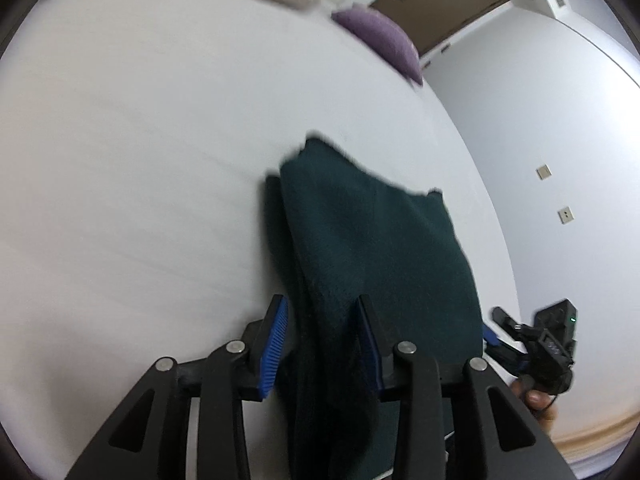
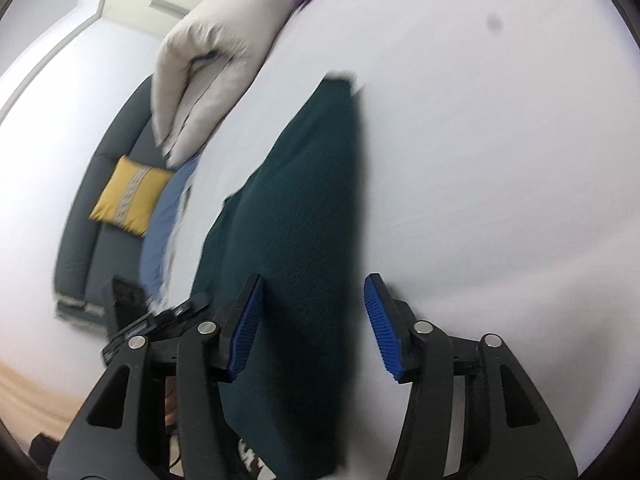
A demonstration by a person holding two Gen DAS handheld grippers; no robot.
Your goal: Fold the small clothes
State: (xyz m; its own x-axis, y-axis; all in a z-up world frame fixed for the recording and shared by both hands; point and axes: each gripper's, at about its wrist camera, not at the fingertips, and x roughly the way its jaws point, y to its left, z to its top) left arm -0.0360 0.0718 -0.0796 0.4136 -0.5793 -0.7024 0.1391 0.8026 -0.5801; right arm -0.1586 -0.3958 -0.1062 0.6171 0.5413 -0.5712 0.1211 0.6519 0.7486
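A dark green knitted garment lies folded on a white bed, filling the lower centre of both views.

In the left wrist view, the left gripper has its jaws spread, with the cloth passing between the blue pads and partly draped over the right-hand finger; whether the pads touch the fabric cannot be told. At the lower right of this frame the right gripper appears just past the garment's edge. A purple cushion sits at the upper centre, with a brown door behind it.

The right wrist view alone shows the right gripper with jaws spread wide. The garment runs between them, nearer the left pad. At the left of this frame are a folded beige duvet, a grey sofa and a yellow cushion.
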